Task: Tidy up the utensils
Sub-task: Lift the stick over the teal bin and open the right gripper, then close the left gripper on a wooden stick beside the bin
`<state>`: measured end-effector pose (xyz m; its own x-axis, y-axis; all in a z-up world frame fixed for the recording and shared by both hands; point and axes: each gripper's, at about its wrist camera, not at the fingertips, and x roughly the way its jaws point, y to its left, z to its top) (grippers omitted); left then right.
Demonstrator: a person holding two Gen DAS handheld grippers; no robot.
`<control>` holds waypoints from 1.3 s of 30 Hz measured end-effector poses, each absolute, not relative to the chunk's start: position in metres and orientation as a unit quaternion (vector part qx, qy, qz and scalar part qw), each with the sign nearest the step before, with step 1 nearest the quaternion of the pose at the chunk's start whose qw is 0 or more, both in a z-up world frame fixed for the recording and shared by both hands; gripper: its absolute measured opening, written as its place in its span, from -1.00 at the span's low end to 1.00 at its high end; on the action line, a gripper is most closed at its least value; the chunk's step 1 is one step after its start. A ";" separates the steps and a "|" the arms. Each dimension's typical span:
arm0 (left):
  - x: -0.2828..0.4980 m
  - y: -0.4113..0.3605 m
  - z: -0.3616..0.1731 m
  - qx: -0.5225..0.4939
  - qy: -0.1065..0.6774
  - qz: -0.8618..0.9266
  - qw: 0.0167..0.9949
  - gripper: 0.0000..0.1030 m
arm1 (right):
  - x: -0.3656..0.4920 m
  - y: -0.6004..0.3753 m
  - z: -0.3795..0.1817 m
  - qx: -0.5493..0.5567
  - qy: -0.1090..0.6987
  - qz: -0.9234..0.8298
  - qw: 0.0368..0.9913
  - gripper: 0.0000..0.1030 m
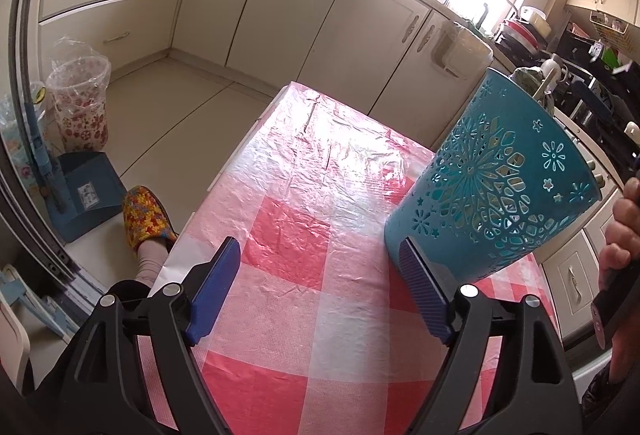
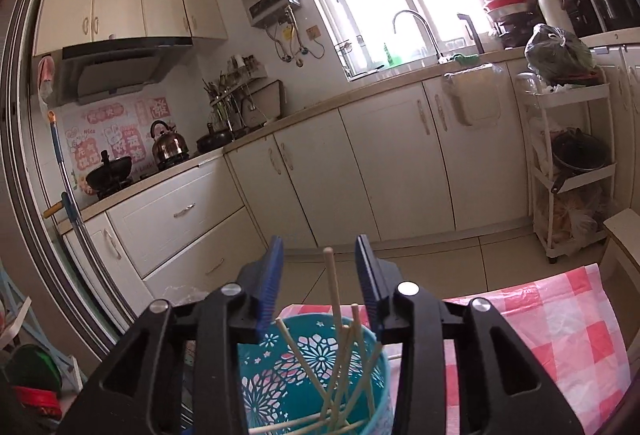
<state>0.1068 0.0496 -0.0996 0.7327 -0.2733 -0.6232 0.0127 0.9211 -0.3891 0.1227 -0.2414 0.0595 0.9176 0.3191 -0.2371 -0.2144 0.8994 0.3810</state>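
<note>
The teal holder (image 1: 496, 187), a tall plastic cup cut through with flower patterns, stood on the surface (image 1: 288, 243), which was covered by a red-and-white checked plastic cloth. It sat toward the right edge of that surface, with cream kitchen cabinets (image 1: 304, 7) beyond it on the far side.

The left gripper (image 1: 320, 275) hung over the near part of the cloth with its jaws spread wide and nothing between them. Its right blue pad lay just in front of the holder's base; whether it touched the plastic I could not tell. A hand (image 1: 620, 223) showed at the right edge of that view, wrapped around a dark handle.

The right gripper (image 2: 319, 277) was above the holder (image 2: 312, 367), looking down into its mouth. Its jaws stood partly apart. Several pale wooden chopsticks (image 2: 334, 315) leaned inside the holder at different angles, and the tallest rose up into the gap between the blue pads without either pad pressing on it. A few sticks lay nearly flat across the bottom.

On the floor to the left, a foot in a bright crocheted slipper (image 1: 146, 215) rested beside a blue dustpan (image 1: 86, 195).
</note>
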 end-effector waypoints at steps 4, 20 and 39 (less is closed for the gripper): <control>0.108 0.050 -0.100 -0.183 0.361 -0.077 0.911 0.53 | 0.122 -0.290 0.040 0.217 0.170 0.087 0.957 -0.12; 0.219 0.002 -0.068 0.171 0.410 -0.231 0.865 0.37 | 0.096 -0.358 -0.077 0.309 0.378 0.063 0.870 -0.03; 0.215 0.007 -0.096 0.134 0.493 -0.216 0.832 -0.91 | 0.097 -0.362 -0.069 0.305 0.365 0.062 0.877 0.12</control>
